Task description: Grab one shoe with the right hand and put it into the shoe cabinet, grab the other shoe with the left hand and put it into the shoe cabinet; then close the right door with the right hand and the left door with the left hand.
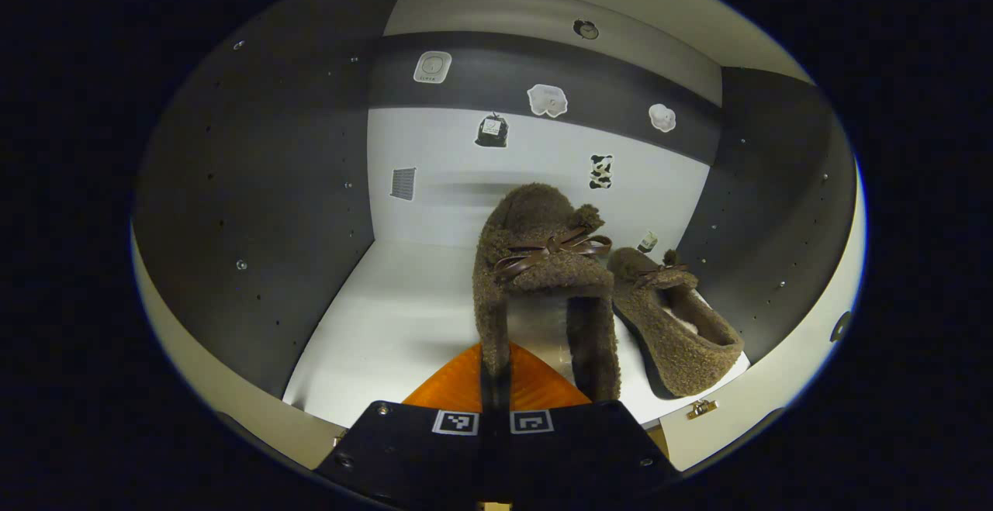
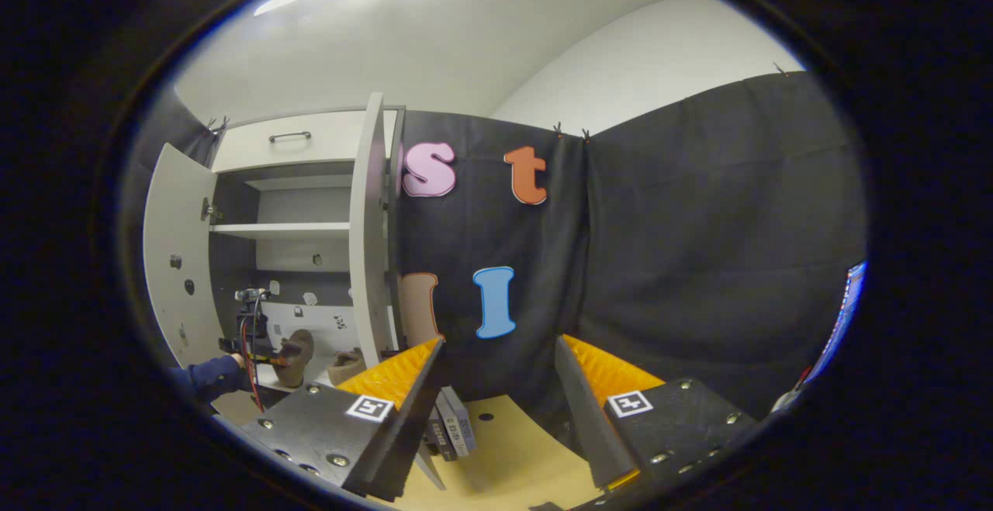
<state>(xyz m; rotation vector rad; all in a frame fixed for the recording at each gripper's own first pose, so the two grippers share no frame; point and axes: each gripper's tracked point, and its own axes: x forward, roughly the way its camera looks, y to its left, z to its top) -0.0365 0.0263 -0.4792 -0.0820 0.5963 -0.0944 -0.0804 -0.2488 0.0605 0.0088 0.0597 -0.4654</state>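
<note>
The left gripper, jaws closed on the heel rim of a fuzzy brown bow-topped slipper pointing toe-first into the white shoe cabinet, holds it just left of its mate on the shelf, while the right gripper hangs open and empty, well back.

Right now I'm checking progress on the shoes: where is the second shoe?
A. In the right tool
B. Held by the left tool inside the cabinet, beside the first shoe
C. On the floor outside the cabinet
B: the left tool grips the shoe over the cabinet shelf, next to the other shoe; the right tool is open and holds nothing.
</note>
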